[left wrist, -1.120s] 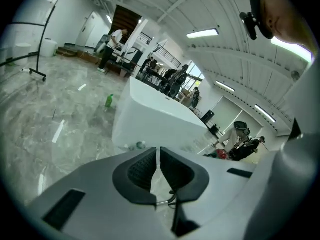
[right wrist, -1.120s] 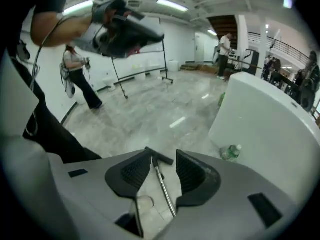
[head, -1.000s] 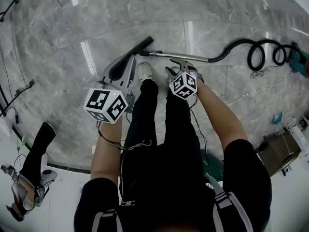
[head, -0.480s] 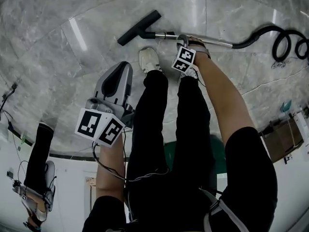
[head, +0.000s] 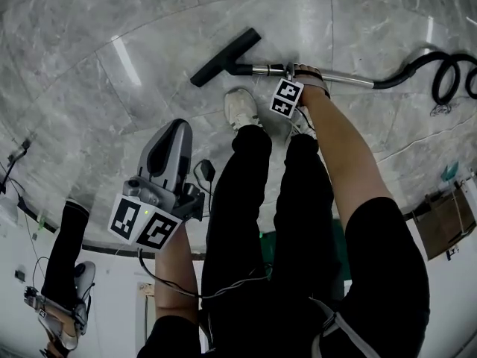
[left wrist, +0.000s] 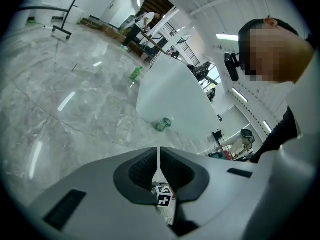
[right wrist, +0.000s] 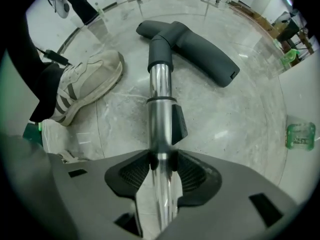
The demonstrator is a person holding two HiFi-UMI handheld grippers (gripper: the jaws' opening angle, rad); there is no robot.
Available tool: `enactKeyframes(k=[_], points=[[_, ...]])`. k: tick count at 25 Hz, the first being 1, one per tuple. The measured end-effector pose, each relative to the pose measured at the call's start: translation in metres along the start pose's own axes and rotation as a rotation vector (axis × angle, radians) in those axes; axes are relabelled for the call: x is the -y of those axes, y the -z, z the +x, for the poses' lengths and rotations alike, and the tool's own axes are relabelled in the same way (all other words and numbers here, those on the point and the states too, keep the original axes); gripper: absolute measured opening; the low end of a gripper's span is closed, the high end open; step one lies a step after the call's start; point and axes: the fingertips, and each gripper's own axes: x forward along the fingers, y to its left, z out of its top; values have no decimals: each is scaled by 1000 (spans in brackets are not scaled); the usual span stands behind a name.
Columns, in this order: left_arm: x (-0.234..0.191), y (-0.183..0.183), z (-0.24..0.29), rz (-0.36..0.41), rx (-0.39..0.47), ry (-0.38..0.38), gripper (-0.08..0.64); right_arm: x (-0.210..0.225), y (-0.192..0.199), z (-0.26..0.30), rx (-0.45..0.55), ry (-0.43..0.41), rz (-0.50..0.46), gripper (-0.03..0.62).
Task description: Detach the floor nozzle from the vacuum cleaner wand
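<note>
The black floor nozzle [head: 223, 47] [right wrist: 200, 46] lies on the marble floor, joined by a dark elbow to the chrome wand [head: 343, 77] [right wrist: 160, 89]. A black hose [head: 440, 69] runs off the wand's far end. My right gripper [head: 289, 70] [right wrist: 161, 159] points straight down and straddles the wand a short way behind the nozzle, near a black clip [right wrist: 179, 121]. Its jaws are opening, with the tube between the fingertips. My left gripper [head: 170, 125] [left wrist: 159, 156] hangs apart at the left, shut with nothing in it, aimed out over the floor.
The person's white shoe [head: 240, 109] [right wrist: 85, 81] stands just beside the wand and nozzle. A green bottle [right wrist: 300, 134] [left wrist: 162, 124] lies on the floor farther off. Another person's leg [head: 63, 252] shows at the lower left, a cardboard box [head: 443, 226] at the right.
Both grippers have dropped toward the floor. The right one has come down onto the wand behind the nozzle. The left one has sunk toward the lower left of the head view.
</note>
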Motion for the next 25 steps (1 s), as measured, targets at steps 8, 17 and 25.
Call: enactKeyframes(k=[8,17,25], points=[[16,15,0,42,-23,-14,11,-4,2,14,4,-9,-2,160],[73,49,5,46,-71,-6,11,39,8,-115,192,92,100,166],[206,-5,19,94,-32,146,12,134,72,-356,512,260,353,166]])
